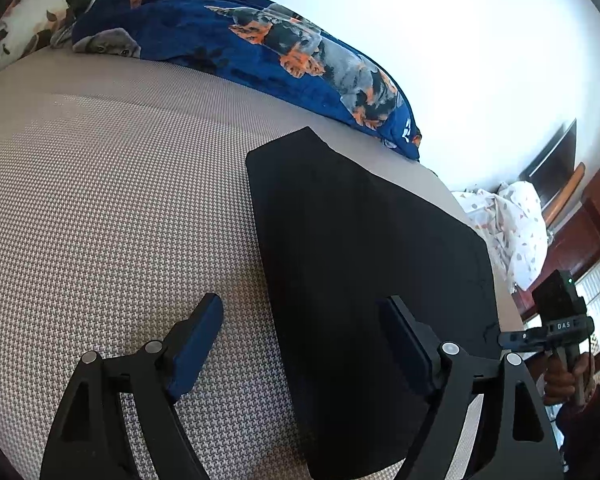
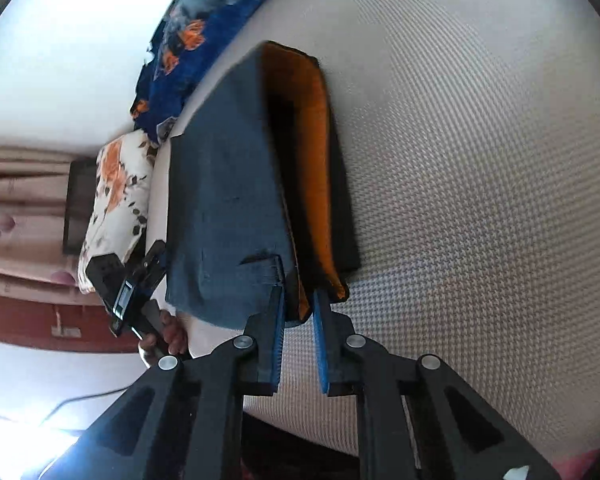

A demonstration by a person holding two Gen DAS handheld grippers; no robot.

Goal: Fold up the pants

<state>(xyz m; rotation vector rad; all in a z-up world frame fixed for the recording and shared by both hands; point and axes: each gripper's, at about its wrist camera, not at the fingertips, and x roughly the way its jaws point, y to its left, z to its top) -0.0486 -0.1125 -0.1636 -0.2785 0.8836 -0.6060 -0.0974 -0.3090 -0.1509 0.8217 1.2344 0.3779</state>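
Note:
Dark folded pants (image 1: 360,240) lie on the houndstooth bed cover (image 1: 100,200), to the right of middle. My left gripper (image 1: 303,300) hangs open above their near left edge, one finger over the cover, the other over the cloth, with nothing held. In the right wrist view the pants (image 2: 220,200) look blue-grey, and their top layer is lifted, showing an orange lining (image 2: 316,140). My right gripper (image 2: 299,300) is shut on the near corner of that lifted layer, with the cloth pinched between its fingertips.
A blue dog-print blanket (image 1: 280,48) is heaped along the far side of the bed, with a flowered pillow (image 1: 20,28) at its left end. The bed edge runs just right of the pants. A white dotted cloth (image 1: 508,224) and dark red furniture (image 1: 580,236) stand beyond it.

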